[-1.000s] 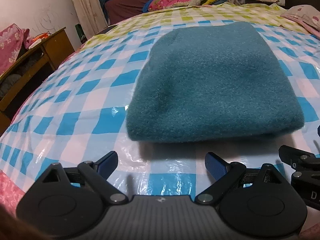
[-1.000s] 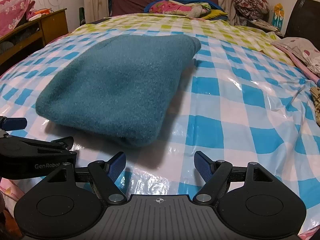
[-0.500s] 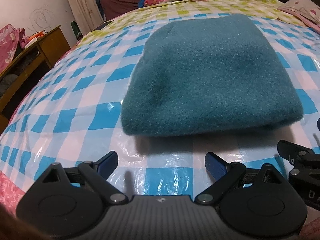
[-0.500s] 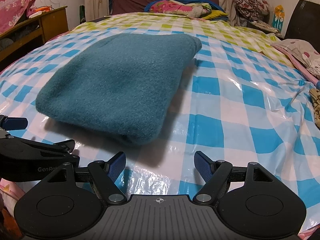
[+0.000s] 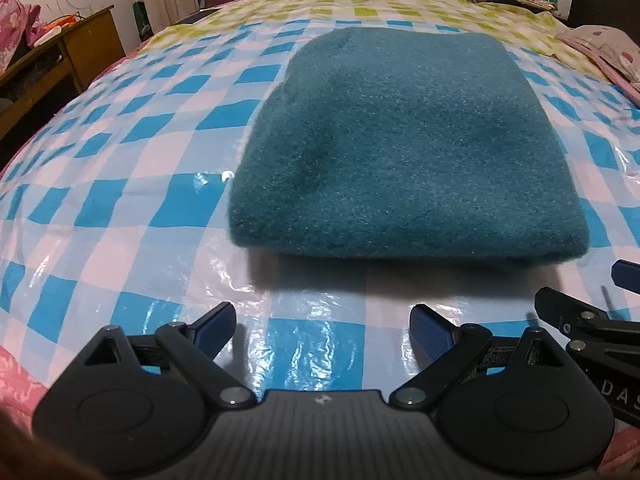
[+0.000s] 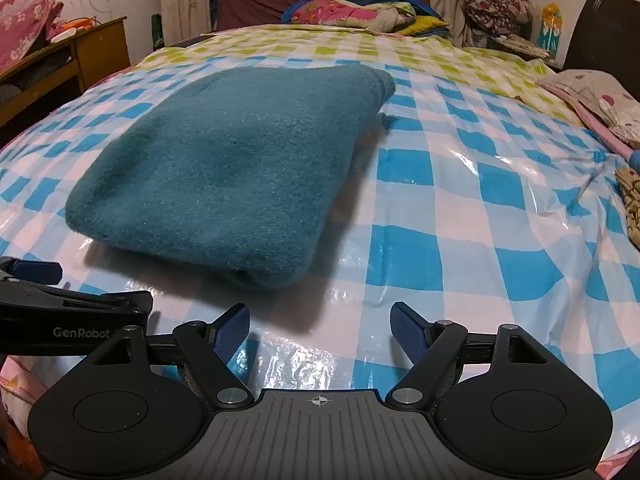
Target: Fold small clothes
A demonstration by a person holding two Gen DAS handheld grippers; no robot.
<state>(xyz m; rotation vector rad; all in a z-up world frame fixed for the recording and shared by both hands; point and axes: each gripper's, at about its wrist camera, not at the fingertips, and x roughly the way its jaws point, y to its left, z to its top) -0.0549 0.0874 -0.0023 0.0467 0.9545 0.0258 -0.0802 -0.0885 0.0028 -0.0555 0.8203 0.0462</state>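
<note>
A teal fleece garment (image 5: 400, 144) lies folded into a thick rectangle on the blue-and-white checked plastic sheet (image 5: 120, 200) over the bed. It also shows in the right wrist view (image 6: 232, 168). My left gripper (image 5: 322, 328) is open and empty, just short of the garment's near edge. My right gripper (image 6: 320, 330) is open and empty, in front of the garment's near right corner. The right gripper's fingers (image 5: 580, 316) show at the left view's right edge, and the left gripper's fingers (image 6: 72, 304) at the right view's left edge.
A wooden cabinet (image 6: 80, 56) stands left of the bed. Piled bedding (image 6: 352, 12) lies at the far end. A pink floral cloth (image 6: 592, 96) and a patterned cloth (image 6: 630, 200) lie on the right side of the bed.
Both grippers stay open and empty. The left wrist view has turned a little, so the garment sits more centred and closer. The right view has barely shifted.
</note>
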